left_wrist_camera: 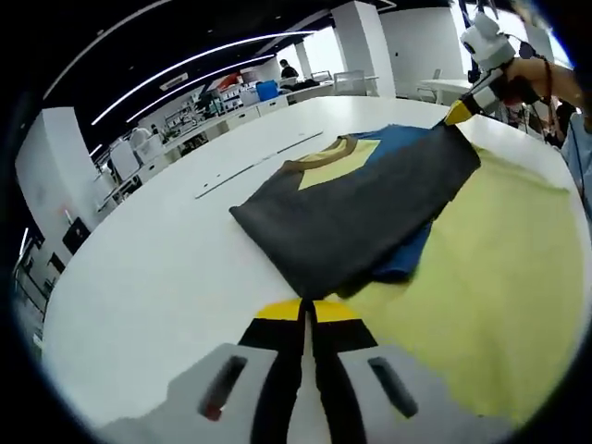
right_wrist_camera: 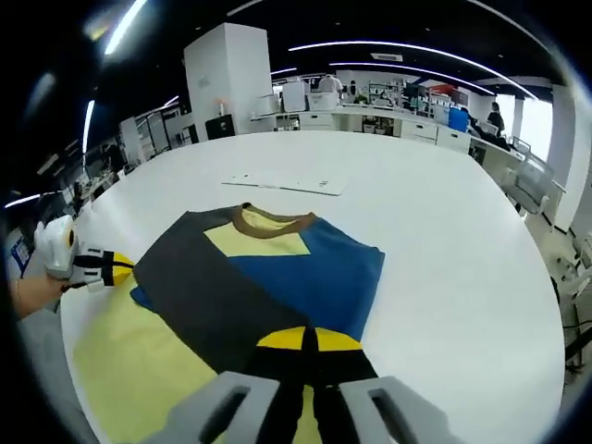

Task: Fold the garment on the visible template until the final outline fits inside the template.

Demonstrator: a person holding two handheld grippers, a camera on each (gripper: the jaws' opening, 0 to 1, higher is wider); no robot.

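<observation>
Shirt [right_wrist_camera: 268, 277] half-folded on yellow template [left_wrist_camera: 499, 296], white table [right_wrist_camera: 444, 231].
Shirt is grey, blue and yellow with a brown collar [right_wrist_camera: 270, 220]; a grey flap lies folded across its front, lower part over the template. Right gripper [right_wrist_camera: 308, 340]: jaws pressed together at the near hem, pinching grey fabric; in left gripper view it sits at the shirt's far corner [left_wrist_camera: 460, 113], held by a hand [left_wrist_camera: 536, 79]. Left gripper [left_wrist_camera: 308, 311]: jaws together, nothing between them, over bare table just beside shirt's edge; in right gripper view its tips [right_wrist_camera: 116, 268] look to be touching the shirt's side edge. Benches [right_wrist_camera: 370, 116] behind.
</observation>
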